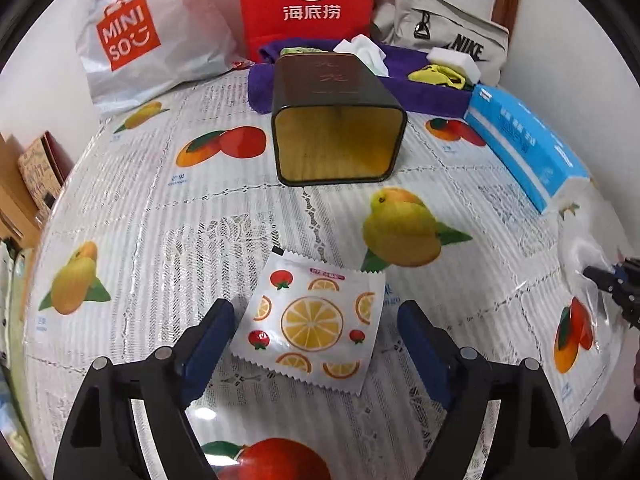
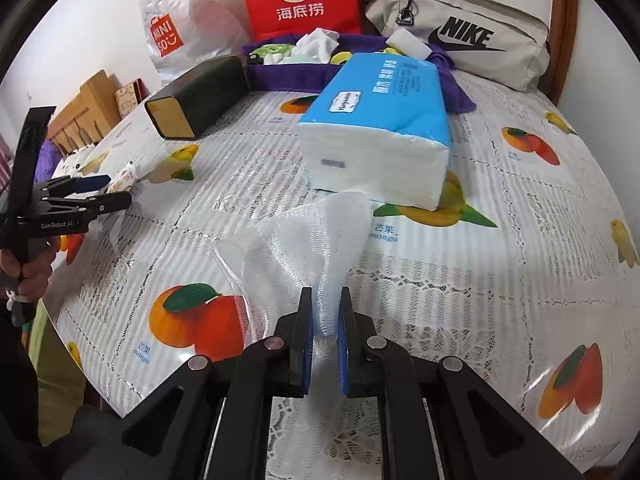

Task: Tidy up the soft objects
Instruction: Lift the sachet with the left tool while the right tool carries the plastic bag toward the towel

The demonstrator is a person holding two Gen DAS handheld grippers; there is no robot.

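Note:
My left gripper (image 1: pixel 316 308) is open, its fingers on either side of a flat fruit-printed sachet (image 1: pixel 308 320) lying on the tablecloth. My right gripper (image 2: pixel 326 296) is shut on a translucent white foam net sleeve (image 2: pixel 320 232), which fans out over the table in front of it. A blue pack of tissues (image 2: pixel 380 120) lies just beyond the sleeve; it also shows in the left wrist view (image 1: pixel 524 140). A dark tin (image 1: pixel 336 120) lies on its side, its open mouth facing me. Behind it a purple towel (image 1: pixel 432 96) holds white cloth, a yellow item and a white sponge (image 1: pixel 456 60).
A Miniso bag (image 1: pixel 132 36), a red Haidilao bag (image 1: pixel 308 0) and a grey Nike bag (image 2: pixel 460 28) stand along the back wall. The table edge drops off on the left, with wooden furniture (image 2: pixel 88 108) beyond. The left gripper shows in the right wrist view (image 2: pixel 116 192).

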